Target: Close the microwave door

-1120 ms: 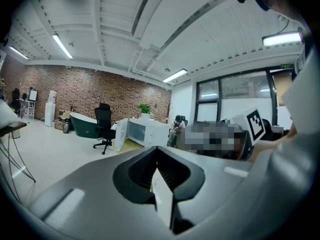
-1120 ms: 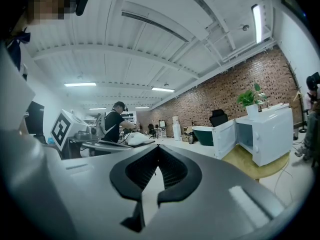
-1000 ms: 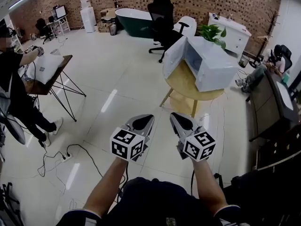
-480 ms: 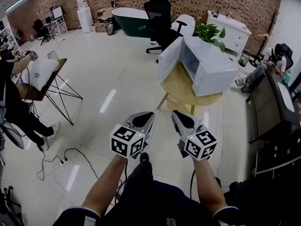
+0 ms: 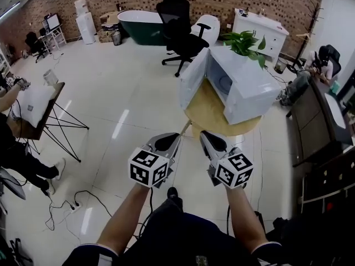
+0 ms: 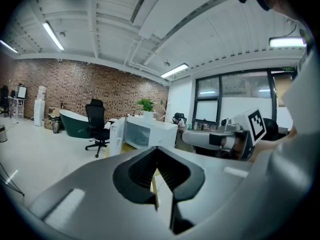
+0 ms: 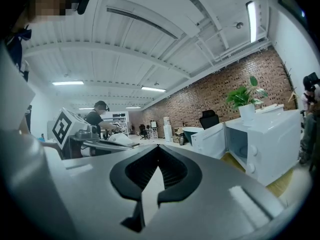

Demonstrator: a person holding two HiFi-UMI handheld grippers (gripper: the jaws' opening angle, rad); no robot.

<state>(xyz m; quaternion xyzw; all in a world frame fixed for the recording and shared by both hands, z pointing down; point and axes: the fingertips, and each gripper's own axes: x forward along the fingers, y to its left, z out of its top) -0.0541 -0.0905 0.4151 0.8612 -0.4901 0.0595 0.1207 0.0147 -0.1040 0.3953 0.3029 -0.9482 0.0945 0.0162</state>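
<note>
Microwave (image 5: 244, 87) sits on a round wooden table (image 5: 208, 112), ahead of both grippers and a little to the right. Its door (image 5: 193, 85) is swung wide open to the left, and the door's free edge stands above the table's left rim. The cavity faces the open tiled floor (image 5: 127, 93), which lies bare between the person and the table. In the right gripper view the microwave's (image 7: 265, 144) front has two round knobs; any print there is too small to read.

A plant (image 5: 244, 40) stands just behind the microwave. An office chair (image 5: 176, 24) and a green tub (image 5: 138, 25) stand further back, well apart from the door. A dark desk (image 5: 319, 118) runs near the table's right side.

The left gripper (image 5: 168, 143) and right gripper (image 5: 215, 143) are held side by side, well short of the table. Both have their jaws together on nothing. Their cubes bear black-and-white square markers, no words.
</note>
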